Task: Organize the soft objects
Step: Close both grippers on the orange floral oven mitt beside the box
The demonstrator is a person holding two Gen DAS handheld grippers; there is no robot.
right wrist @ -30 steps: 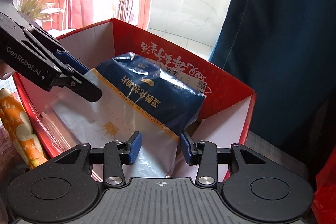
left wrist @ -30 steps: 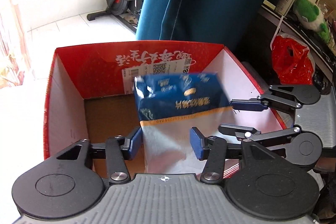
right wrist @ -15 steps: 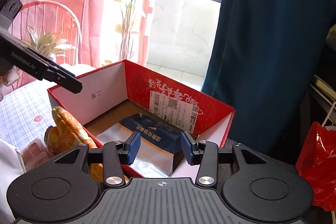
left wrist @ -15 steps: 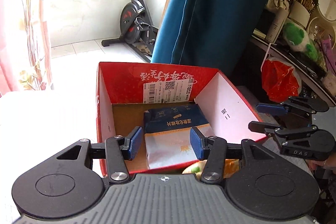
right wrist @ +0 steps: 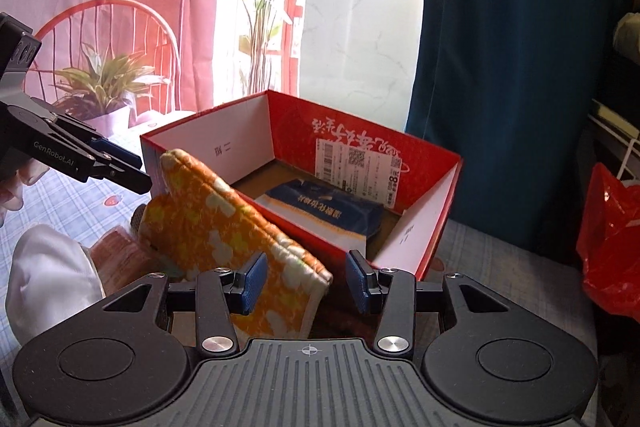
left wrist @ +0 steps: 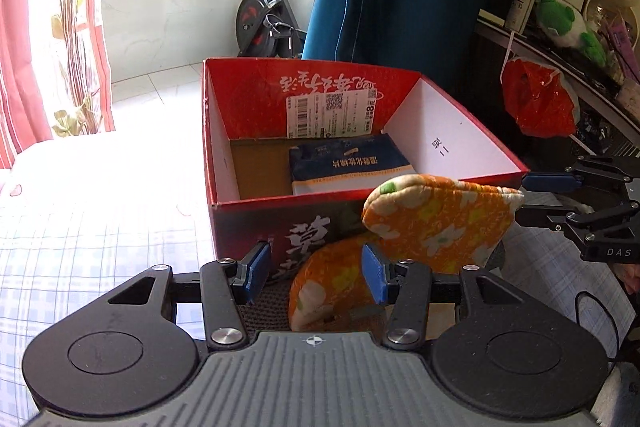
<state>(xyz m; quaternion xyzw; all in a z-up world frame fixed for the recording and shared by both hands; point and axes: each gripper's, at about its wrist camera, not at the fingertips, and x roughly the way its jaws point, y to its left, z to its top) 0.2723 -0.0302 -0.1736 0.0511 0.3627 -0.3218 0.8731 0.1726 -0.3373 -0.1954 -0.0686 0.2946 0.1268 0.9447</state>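
Left wrist view shows your left gripper [left wrist: 314,273] with fingers apart, near the orange flower-print quilted mitt [left wrist: 436,223] that leans against the near wall of the red cardboard box [left wrist: 256,223]. Your right gripper [right wrist: 306,281] is also spread, marked "DAS". Inside the box lies a blue-and-white soft packet [left wrist: 352,167], beneath a barcode label [left wrist: 332,111] reading "8".

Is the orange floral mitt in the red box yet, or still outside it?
Outside. The orange floral mitt leans against the red box outer front wall; only the blue pack lies inside. Neither open gripper holds it.
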